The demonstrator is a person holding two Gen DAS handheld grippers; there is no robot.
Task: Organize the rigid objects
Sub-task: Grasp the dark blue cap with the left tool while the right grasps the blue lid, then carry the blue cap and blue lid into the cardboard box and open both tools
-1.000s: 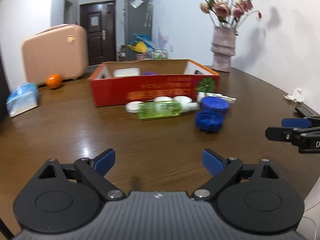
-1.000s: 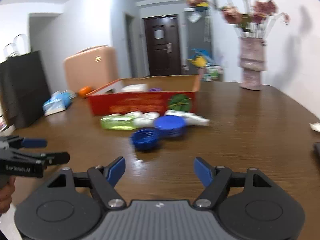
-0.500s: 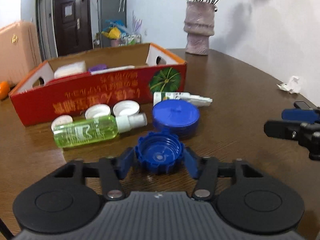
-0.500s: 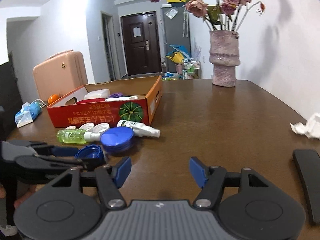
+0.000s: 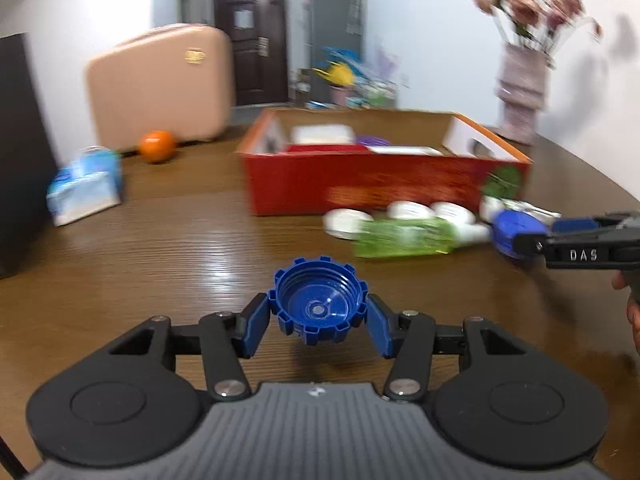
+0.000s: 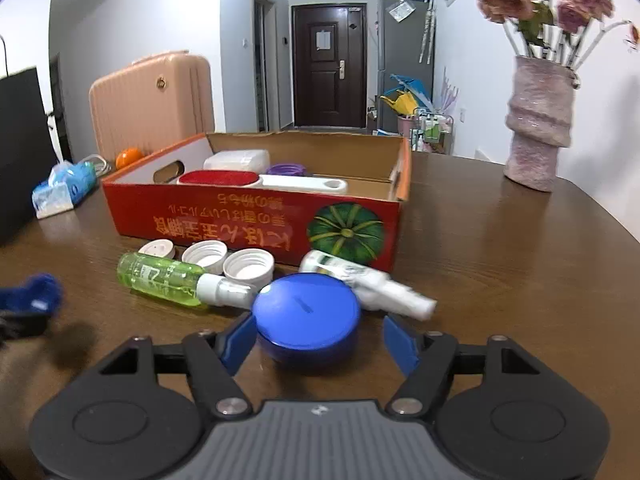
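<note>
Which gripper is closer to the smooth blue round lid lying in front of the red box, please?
Right. The right gripper has its open fingers on either side of the smooth blue lid, not yet closed. The left gripper is off to the side, shut on the notched blue cap.

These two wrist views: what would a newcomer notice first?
The blue ribbed cap clamped between the left gripper fingers, lifted above the table. Then the round blue lid between the open right gripper fingers, before the red cardboard box.

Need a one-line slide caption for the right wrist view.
Right tongs open around the flat blue lid on the wooden table, red box behind.
</note>
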